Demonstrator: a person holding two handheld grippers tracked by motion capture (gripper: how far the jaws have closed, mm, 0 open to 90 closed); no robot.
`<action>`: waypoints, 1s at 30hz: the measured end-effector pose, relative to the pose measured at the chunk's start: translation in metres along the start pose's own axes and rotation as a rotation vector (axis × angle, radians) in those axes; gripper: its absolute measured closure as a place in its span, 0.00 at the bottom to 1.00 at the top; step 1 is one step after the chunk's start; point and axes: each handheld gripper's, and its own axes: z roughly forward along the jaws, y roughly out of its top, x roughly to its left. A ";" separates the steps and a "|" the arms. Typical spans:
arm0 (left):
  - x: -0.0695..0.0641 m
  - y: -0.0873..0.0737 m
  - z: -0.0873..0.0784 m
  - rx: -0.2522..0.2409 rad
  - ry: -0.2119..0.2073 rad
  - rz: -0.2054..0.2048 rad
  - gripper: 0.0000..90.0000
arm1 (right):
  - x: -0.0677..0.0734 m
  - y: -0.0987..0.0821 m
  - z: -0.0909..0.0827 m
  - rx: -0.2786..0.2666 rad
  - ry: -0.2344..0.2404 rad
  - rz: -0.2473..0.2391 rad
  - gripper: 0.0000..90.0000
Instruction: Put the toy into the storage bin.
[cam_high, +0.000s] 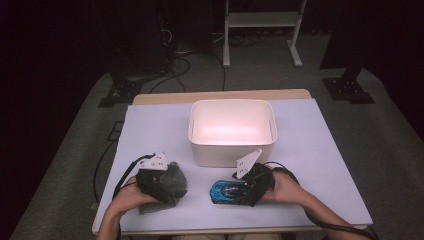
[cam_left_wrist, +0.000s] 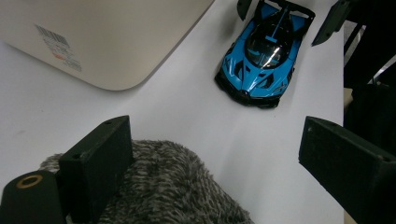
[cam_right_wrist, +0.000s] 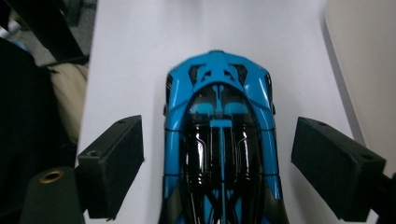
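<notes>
Before the empty white bin (cam_high: 231, 131), my right gripper (cam_right_wrist: 217, 172) straddles the blue toy car (cam_right_wrist: 219, 140), jaws apart, nothing grasped yet.

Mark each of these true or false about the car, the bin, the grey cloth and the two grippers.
1. The blue car sits inside the white bin. False: it stands on the table in front of the bin.
2. The right gripper has its jaws on either side of the car, with a gap on both sides. True.
3. The left gripper is above a fuzzy grey cloth. True.
4. The bin holds the grey cloth. False: the bin is empty; the cloth lies on the table at the left gripper.
5. The car is red. False: it is blue and black.
</notes>
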 end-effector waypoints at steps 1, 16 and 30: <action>0.000 0.000 0.000 0.000 0.001 0.000 0.10 | 0.000 -0.001 0.001 0.002 0.001 0.007 0.17; -0.001 0.000 0.002 0.007 -0.002 0.000 0.10 | 0.002 -0.018 0.014 0.037 -0.034 -0.007 0.17; -0.001 0.000 0.005 0.019 -0.003 0.005 0.10 | 0.002 -0.029 0.012 -0.010 -0.034 0.010 0.27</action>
